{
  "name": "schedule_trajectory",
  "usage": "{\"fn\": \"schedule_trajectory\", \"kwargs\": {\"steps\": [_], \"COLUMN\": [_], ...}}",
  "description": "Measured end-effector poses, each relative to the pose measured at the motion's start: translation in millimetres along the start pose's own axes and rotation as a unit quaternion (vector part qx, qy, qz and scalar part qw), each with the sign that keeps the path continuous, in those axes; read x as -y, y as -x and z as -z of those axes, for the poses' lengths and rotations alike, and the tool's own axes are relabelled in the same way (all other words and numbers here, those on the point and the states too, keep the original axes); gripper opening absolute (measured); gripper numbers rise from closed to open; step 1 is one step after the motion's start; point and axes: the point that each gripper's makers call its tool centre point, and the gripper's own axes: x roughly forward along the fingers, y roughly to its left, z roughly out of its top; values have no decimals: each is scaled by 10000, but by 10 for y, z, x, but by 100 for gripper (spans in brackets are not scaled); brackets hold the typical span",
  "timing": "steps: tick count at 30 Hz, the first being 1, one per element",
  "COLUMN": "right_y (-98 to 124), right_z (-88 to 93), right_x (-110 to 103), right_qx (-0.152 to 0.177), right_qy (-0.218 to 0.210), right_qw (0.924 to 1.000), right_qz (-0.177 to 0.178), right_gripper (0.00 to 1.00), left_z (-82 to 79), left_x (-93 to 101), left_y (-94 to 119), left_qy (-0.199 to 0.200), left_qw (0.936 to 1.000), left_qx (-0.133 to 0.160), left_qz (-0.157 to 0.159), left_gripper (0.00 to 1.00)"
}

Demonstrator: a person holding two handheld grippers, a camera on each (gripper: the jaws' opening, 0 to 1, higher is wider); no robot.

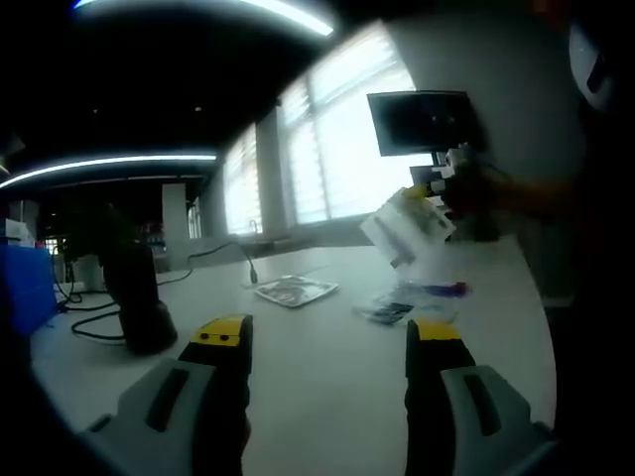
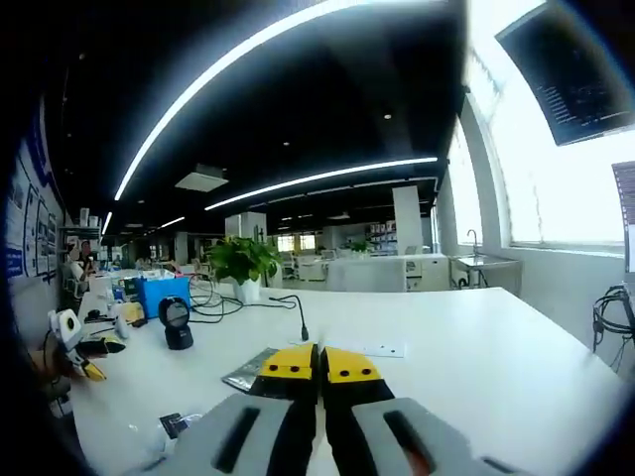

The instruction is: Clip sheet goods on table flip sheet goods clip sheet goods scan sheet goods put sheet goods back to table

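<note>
In the left gripper view, a flat packet (image 1: 295,291) lies on the bench (image 1: 327,377) ahead, with more small packets (image 1: 409,302) to its right. A scanner (image 1: 134,297) stands at the left. Above the small packets, the right tongs (image 1: 442,186) hold a sheet packet (image 1: 409,226) in the air, with a monitor (image 1: 422,122) behind.

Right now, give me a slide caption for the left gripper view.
Open left gripper above the white table, while the right gripper lifts a sheet package near the monitor.

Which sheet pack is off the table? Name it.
The white pack, held up near the monitor by the right gripper. The silvery pack and the blue-marked one lie flat on the table.
</note>
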Motion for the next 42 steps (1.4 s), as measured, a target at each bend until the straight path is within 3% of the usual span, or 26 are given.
{"fn": "schedule_trajectory", "kwargs": {"steps": [6, 19, 30, 42], "right_y": [-19, -70, -288, -595], "right_z": [-32, -286, -470, -512], "right_x": [-19, -127, -268, -412], "right_qx": [117, 740, 1049, 1202], "right_qy": [28, 67, -208, -307], "right_qw": [9999, 9969, 9936, 9899], "right_qz": [32, 252, 369, 681], "right_gripper": [0, 0, 0, 0], "left_z": [6, 4, 8, 7], "left_x": [-7, -11, -29, -15], "left_y": [-2, -1, 2, 2], "left_qy": [-8, -28, -49, -75], "left_qw": [10000, 10000, 10000, 10000], "left_qx": [-11, -6, -14, -8], "left_qz": [-18, -29, -74, -31], "left_gripper": [55, 55, 55, 55]}}
